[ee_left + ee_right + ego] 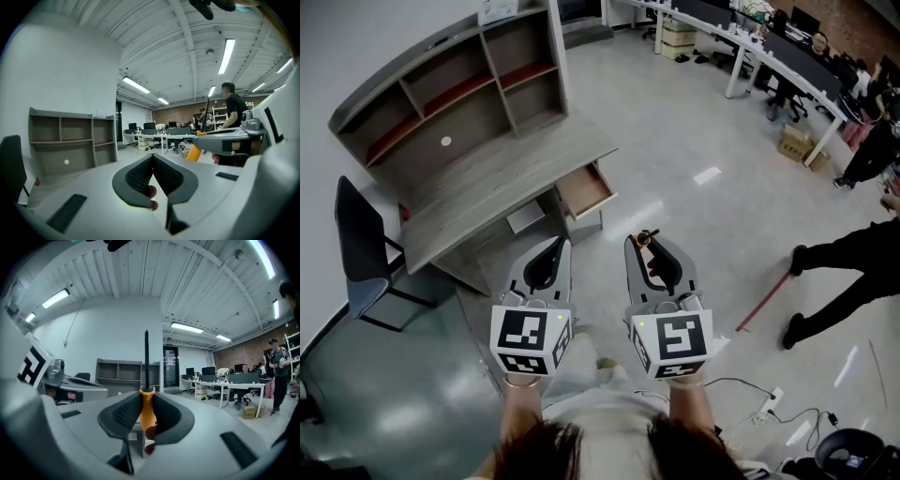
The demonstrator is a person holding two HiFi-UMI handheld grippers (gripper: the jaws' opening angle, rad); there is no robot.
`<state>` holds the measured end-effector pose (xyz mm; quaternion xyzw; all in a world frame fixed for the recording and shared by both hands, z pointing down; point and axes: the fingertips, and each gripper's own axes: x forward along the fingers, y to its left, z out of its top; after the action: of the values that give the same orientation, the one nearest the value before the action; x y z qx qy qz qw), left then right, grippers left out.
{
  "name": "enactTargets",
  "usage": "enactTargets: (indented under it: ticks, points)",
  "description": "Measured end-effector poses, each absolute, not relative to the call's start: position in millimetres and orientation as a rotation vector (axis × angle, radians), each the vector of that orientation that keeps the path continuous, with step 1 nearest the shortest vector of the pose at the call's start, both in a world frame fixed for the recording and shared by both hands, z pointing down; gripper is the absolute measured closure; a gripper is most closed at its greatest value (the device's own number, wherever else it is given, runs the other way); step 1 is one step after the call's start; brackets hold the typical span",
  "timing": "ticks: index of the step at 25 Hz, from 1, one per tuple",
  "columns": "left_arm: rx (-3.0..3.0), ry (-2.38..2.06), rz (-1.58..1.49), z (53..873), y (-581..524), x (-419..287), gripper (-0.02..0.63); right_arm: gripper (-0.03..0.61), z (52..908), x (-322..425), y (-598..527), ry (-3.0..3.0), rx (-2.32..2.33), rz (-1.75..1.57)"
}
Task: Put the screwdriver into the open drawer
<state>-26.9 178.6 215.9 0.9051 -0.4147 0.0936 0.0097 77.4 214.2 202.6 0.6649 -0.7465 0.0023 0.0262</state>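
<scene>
Our right gripper (pixel 646 244) clamps the orange plastic handle of the black-shafted screwdriver (pixel 147 414), whose shaft stands straight up past the jaw tips. Our left gripper (pixel 153 158) has its jaws pressed together, holding nothing. The open light-wood drawer (pixel 584 190) of the grey wooden desk (pixel 487 173) lies ahead, well apart.

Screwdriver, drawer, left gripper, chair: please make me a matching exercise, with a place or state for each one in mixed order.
Column 1
1. screwdriver
2. drawer
3. left gripper
4. chair

Column 2
A. pulled open under the desk
B. jaws together, nothing between them
C. clamped between the jaws of the right gripper, shaft pointing up
D. black, standing beside the desk

Pairs: 1-C, 2-A, 3-B, 4-D
</scene>
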Motion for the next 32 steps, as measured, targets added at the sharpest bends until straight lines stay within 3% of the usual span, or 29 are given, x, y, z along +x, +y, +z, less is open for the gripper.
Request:
enactTargets:
  ticks: [32]
  points:
    - [2.809, -1.225, 0.273, 233, -22, -59, 0.597, 0.488, 216, 44, 22, -2.248, 2.018, 0.019]
